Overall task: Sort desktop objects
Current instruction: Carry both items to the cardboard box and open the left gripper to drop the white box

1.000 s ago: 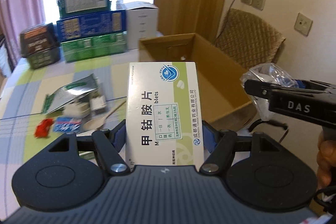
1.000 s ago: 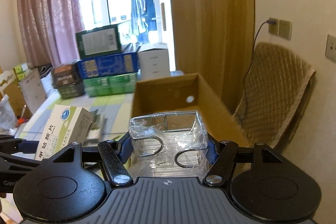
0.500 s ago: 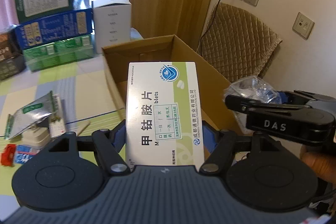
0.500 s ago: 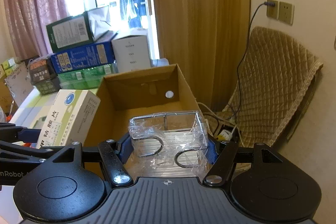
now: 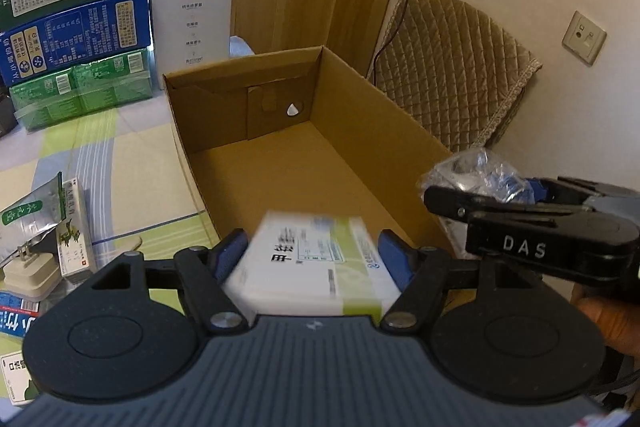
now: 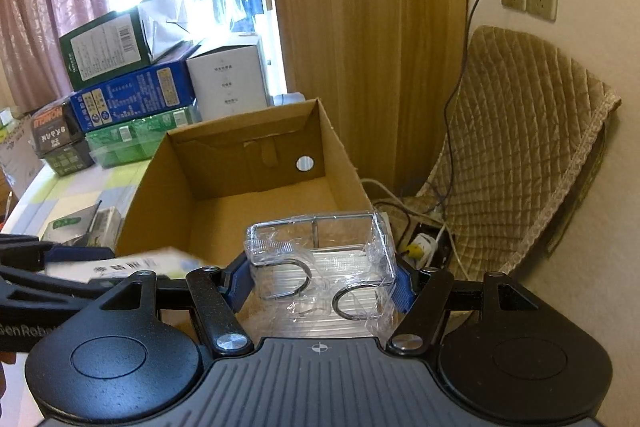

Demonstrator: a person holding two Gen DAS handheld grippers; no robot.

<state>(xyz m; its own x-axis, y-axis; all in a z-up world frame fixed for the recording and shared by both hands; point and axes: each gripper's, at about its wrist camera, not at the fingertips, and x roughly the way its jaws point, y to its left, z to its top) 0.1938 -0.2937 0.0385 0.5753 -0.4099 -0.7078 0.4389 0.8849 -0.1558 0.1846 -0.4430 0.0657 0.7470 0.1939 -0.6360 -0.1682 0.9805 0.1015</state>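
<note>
- Since half a second ago, the pill box has been tipped from upright to nearly flat and is seen blurred between the blue pads of the left gripper; the pads appear spread just wider than it, so a grip cannot be confirmed.
- It is seen over the near end of the open carton.
- A clear plastic case is clamped by the right gripper, near the carton's right wall.
- Stacked boxes are seen far left on the table.
</note>
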